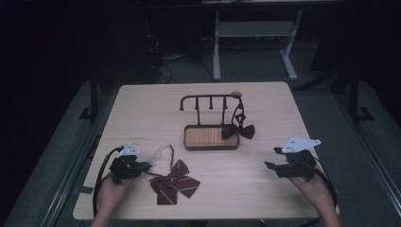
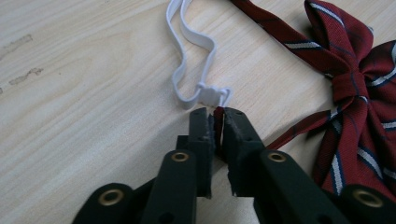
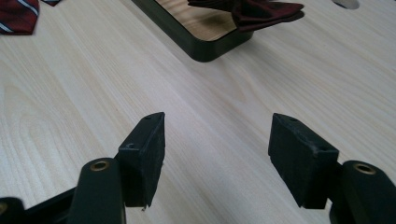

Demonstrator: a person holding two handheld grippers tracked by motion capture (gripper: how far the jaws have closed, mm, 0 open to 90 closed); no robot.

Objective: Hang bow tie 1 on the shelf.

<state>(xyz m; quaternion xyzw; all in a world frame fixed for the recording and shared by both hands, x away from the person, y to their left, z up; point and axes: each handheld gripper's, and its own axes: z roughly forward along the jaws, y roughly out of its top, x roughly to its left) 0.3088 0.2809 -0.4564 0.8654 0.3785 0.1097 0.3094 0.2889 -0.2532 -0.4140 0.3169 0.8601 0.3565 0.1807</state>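
Striped bow tie [image 1: 174,183] on table [image 1: 142,113] — another [image 1: 238,130] hanging from rack [image 1: 210,100]

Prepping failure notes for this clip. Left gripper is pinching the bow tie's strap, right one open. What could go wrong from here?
1. The left gripper pinches only a sliver of the dark red striped bow tie at its fingers' tips, near the white elastic strap; it may slip on lifting.
2. The loose strap loop could catch on the black hook rack with wooden tray.
3. The open right gripper sits far off, so no quick support.

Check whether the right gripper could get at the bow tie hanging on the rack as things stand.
Probably yes: the right gripper is open, holds nothing, and bare table lies between it and the hanging bow tie.
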